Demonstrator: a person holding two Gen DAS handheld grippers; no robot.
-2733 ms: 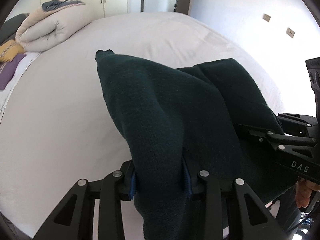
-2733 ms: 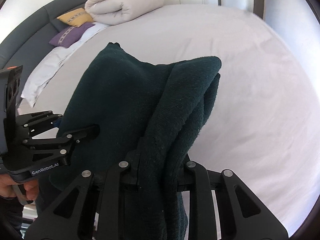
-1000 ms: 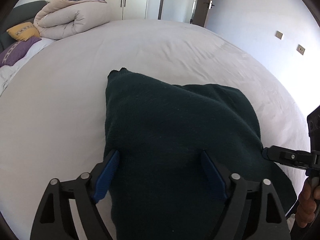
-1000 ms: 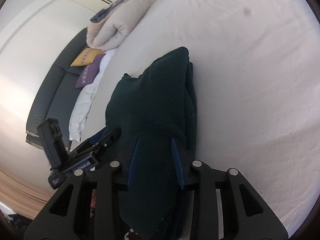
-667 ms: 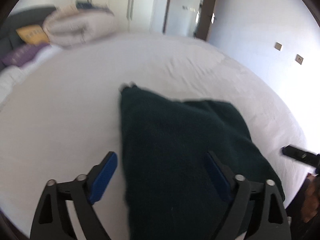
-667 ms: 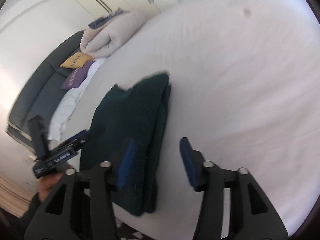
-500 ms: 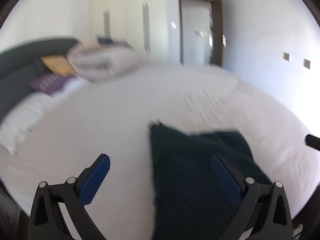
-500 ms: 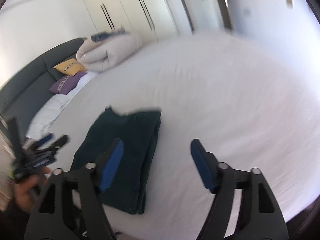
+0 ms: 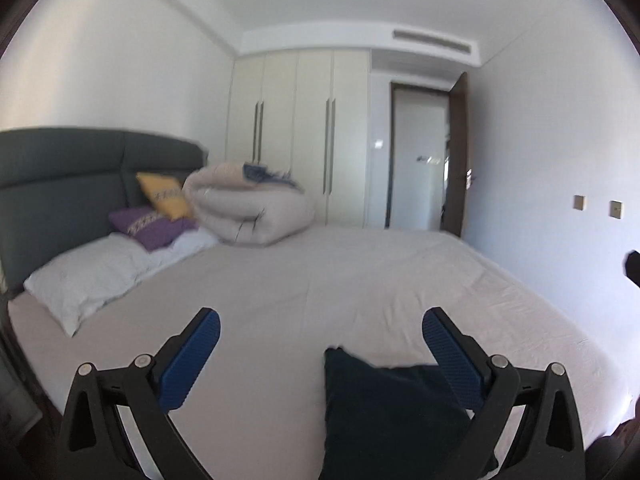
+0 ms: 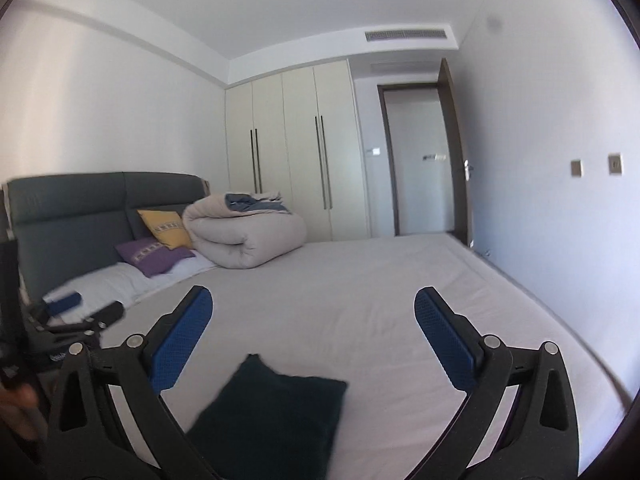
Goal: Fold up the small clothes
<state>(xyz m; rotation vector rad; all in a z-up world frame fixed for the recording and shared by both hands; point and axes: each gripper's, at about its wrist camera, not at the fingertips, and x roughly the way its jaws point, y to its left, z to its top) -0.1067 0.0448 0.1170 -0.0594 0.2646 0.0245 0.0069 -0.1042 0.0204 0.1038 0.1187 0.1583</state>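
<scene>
Lying folded near the bed's (image 9: 360, 280) foot-side edge, the dark green fleece garment (image 10: 272, 412) sits below and just ahead of both tools. Its long axis runs away from that edge toward the far side. The left hand-held gripper (image 9: 318, 334) and right hand-held gripper (image 10: 314, 312) stand wide and empty, the right's jaws having just been opening. Neither is clearly nearer.

Folded cloth (image 10: 268, 412) on bed (image 10: 380, 280), rolled duvet (image 10: 244, 236) far behind.
</scene>
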